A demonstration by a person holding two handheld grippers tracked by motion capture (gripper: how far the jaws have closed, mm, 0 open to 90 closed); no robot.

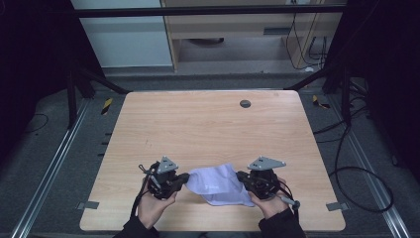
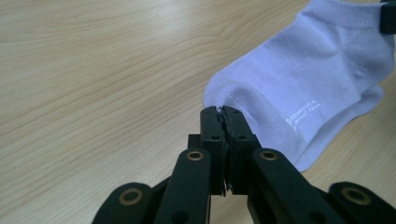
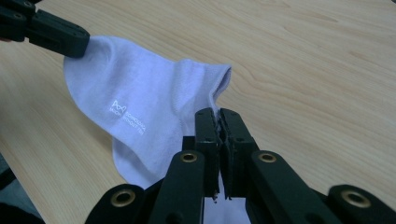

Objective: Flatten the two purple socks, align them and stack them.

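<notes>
A pale lilac sock (image 1: 218, 184) lay near the front edge of the wooden table (image 1: 208, 129), stretched between the two grippers, and the way it was held looked meant to spread it flat and keep it from bunching, probably so that it could be straightened or folded. The left gripper (image 1: 184, 178) had its jaws closed tight on the toe end: in the left gripper view the black jaws met with only a thin pinch of fabric between them, right at the rounded tip of the sock (image 2: 299, 88). The right gripper (image 1: 242, 177) was likewise clamped shut on the opposite end, near the cuff opening, where the right gripper view showed the jaws meeting on a fold of the sock (image 3: 140, 116) just below the ribbed edge. In that same view the other gripper's jaw reached in from the upper left corner and held the far tip. The white printed lettering on the side faced up, so the sock was lying on its side rather than sole down. As for pose, both hands came in from the near edge, the left hand (image 1: 154, 204) and the right hand (image 1: 270, 203) each cupped under its tool, with the grippers turned inward to face one another, low over the tabletop and roughly level with it. A small dark round disc (image 1: 245, 103) sat well apart, toward the far edge.
</notes>
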